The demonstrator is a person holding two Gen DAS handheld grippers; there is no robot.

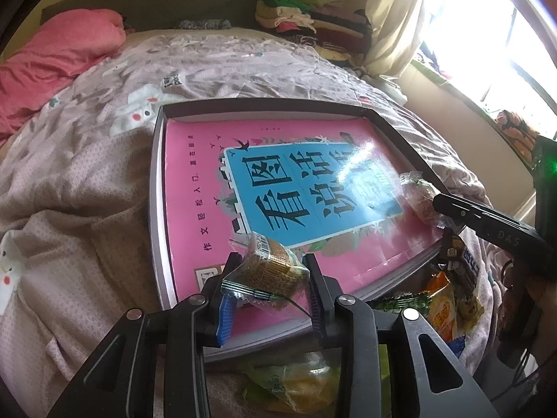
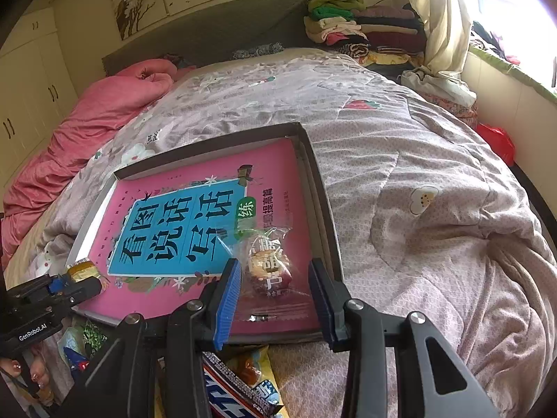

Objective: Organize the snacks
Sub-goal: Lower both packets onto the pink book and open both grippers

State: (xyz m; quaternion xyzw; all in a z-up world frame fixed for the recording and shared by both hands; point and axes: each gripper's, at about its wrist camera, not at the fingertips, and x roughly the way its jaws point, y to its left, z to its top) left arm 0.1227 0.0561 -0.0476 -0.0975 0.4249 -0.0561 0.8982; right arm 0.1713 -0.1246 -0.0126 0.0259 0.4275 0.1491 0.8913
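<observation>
Left tool (image 1: 269,275) is clamped on a brown wrapped cake (image 1: 269,266), held just above the near edge of the pink book (image 1: 195,181) lying in the shallow box (image 1: 158,160), prob so snacks get laid out on the book. Right tool (image 2: 275,282) has its pads spread w/ a clear-wrapped pastry (image 2: 266,261) between them; can't tell if they press it or it just rests on the book. Both tools tilt down-forward over the bed (image 2: 417,174). Loose snack pile (image 1: 442,299) sits beneath & behind the tools, still unsorted
</observation>
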